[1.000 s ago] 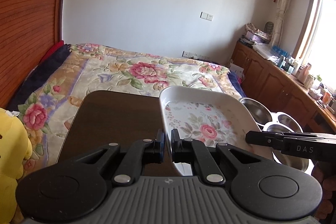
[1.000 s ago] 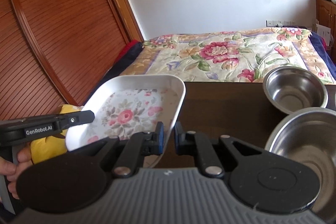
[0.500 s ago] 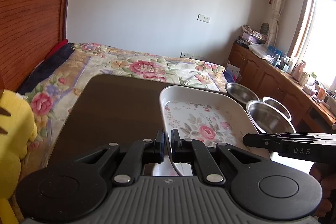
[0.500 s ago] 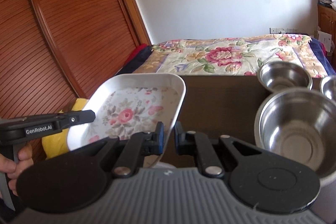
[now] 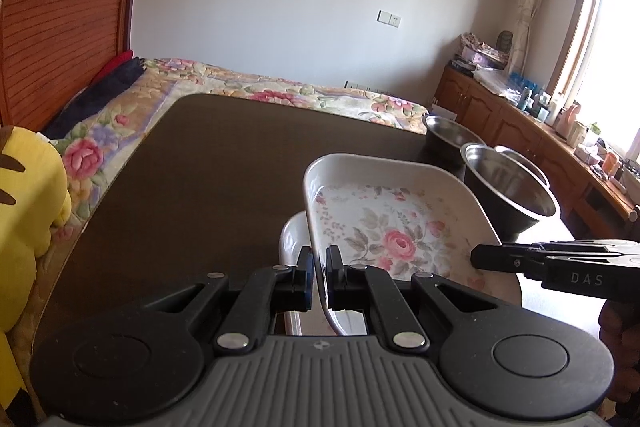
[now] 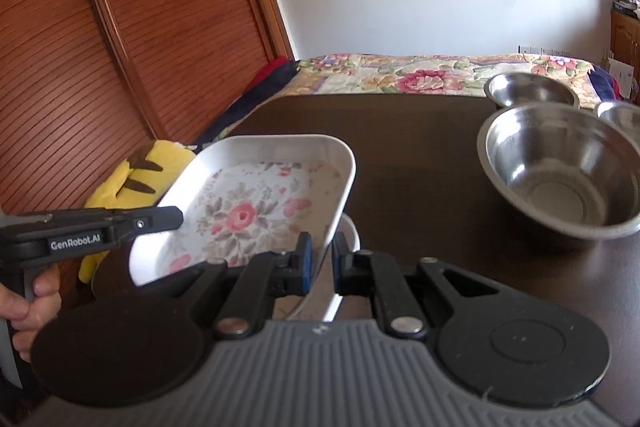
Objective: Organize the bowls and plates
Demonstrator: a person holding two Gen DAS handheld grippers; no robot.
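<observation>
Left wrist view: both hand-held grippers (image 5: 317, 269) (image 6: 321, 259) clamp the floral plate's (image 5: 384, 227) opposite rims.

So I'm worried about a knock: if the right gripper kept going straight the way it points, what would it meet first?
Probably the bare dark table; the steel bowls sit off to its right, though depth is unclear.

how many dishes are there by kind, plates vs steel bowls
Floral rectangular plates: 2, namely the held plate and a second plate beneath it, mostly hidden
Steel bowls: 3, namely the large bowl, the far bowl and a third bowl at the right edge
Total: 5
</observation>
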